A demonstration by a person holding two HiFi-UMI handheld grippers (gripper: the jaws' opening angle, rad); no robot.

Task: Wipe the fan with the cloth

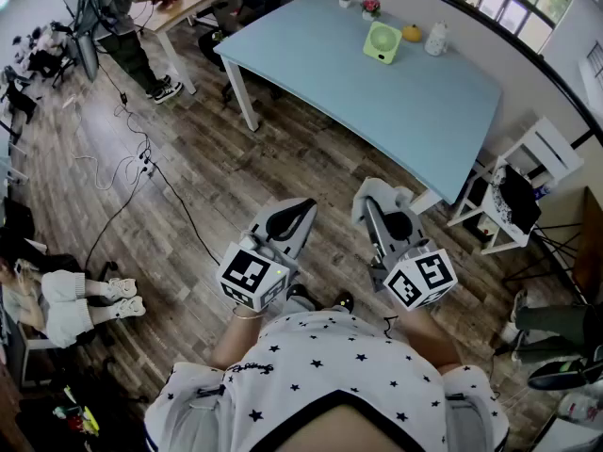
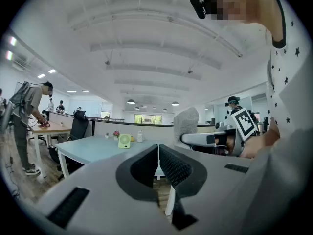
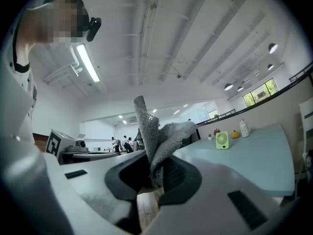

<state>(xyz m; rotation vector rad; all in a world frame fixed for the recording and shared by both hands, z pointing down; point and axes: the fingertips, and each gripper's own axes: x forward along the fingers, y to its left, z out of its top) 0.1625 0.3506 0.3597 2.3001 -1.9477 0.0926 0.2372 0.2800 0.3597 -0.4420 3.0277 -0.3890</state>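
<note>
We pinch the cloth (image 3: 156, 131) in the right tongs (image 3: 154, 169); the left tongs (image 2: 158, 153) are closed, empty; the fan (image 1: 382, 42) stands on the surface (image 1: 358, 102).

The head view looks steeply down from above the person's chest. The light blue table (image 1: 405, 102) lies ahead, well apart, across the picture's top. The camera on the left gripper (image 2: 158, 148) looks almost level along jaws pressed together, facing the table's long side from well apart. The camera on the right gripper (image 3: 155, 163) tilts upward past the cloth (image 3: 156, 126) pinched in its jaws, with the table to its right. All three views share the table and the green fan (image 1: 382, 42) on it.
</note>
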